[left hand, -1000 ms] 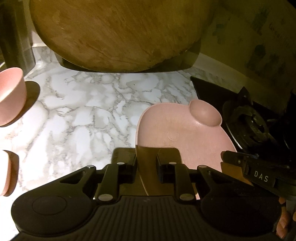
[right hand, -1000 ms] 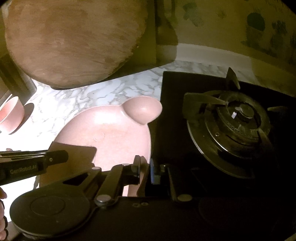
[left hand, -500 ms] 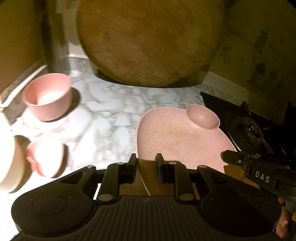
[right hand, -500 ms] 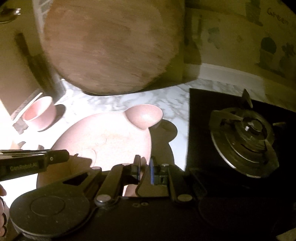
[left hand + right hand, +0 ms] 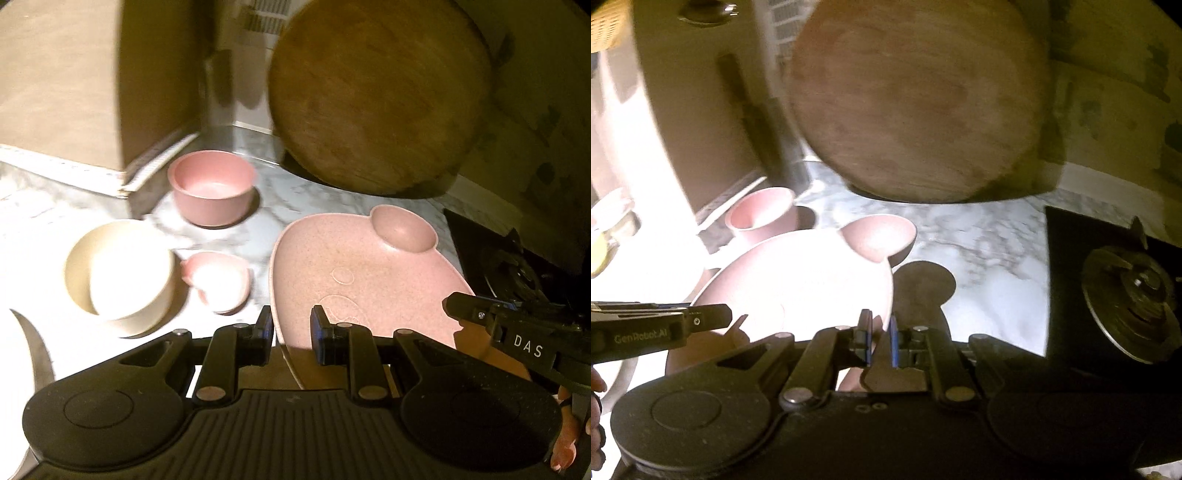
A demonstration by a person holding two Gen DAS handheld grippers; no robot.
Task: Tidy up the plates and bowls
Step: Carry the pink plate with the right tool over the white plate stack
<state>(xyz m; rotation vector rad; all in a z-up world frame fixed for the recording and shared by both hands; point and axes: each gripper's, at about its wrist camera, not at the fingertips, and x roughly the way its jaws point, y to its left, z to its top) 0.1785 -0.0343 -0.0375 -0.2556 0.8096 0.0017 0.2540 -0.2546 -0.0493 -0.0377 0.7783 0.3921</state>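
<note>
Together, we hold the pink plate [image 5: 369, 280] above the marble counter [image 5: 982, 240] — left gripper [image 5: 291, 332] and right gripper [image 5: 879, 341] each nearly closed, pinching its near rim. We should keep it level and steer clear of the bowls [image 5: 214, 192].

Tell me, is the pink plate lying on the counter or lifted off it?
Lifted. The pink plate throws a separate shadow on the counter below, and both the left gripper and right gripper clamp its edge.
</note>
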